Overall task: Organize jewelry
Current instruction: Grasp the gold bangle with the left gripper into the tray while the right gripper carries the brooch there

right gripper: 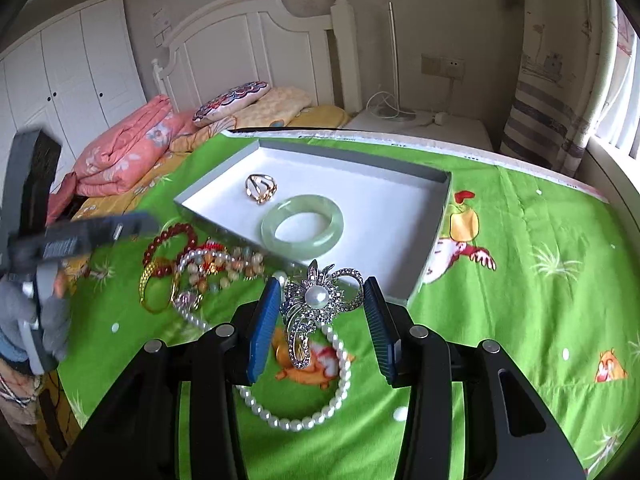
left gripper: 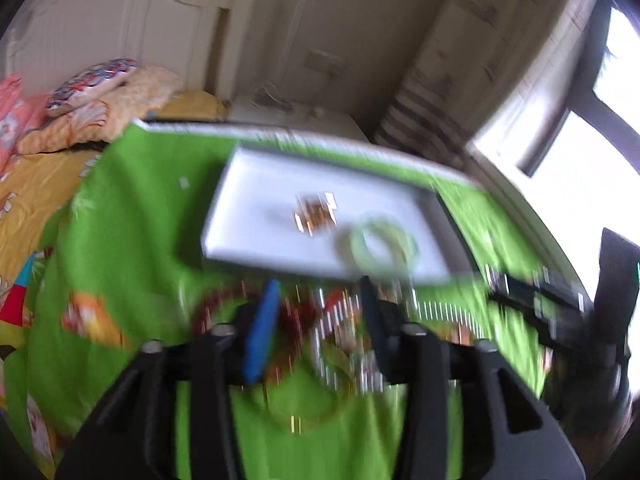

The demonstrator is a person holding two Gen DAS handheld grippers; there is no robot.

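My right gripper (right gripper: 320,314) is shut on a silver rhinestone brooch (right gripper: 316,296) with a pearl centre, held just before the white tray (right gripper: 352,160). In the tray lie a pale green jade bangle (right gripper: 302,222) and a gold ring (right gripper: 260,188). A pearl necklace (right gripper: 340,380), a red bead bracelet (right gripper: 172,238), a gold bangle (right gripper: 143,284) and mixed bead strands (right gripper: 224,260) lie heaped on the green cloth. The left wrist view is blurred. There my left gripper (left gripper: 318,312) stands open over that heap, near the tray (left gripper: 256,200), with nothing pressed between its pads.
The green cartoon-print cloth (right gripper: 520,280) covers the work surface. A bed with folded quilts (right gripper: 128,152) and pillows lies to the left. A white nightstand (right gripper: 420,124) and a curtain (right gripper: 552,100) stand behind. A gloved hand (right gripper: 40,312) holds the left gripper (right gripper: 80,236).
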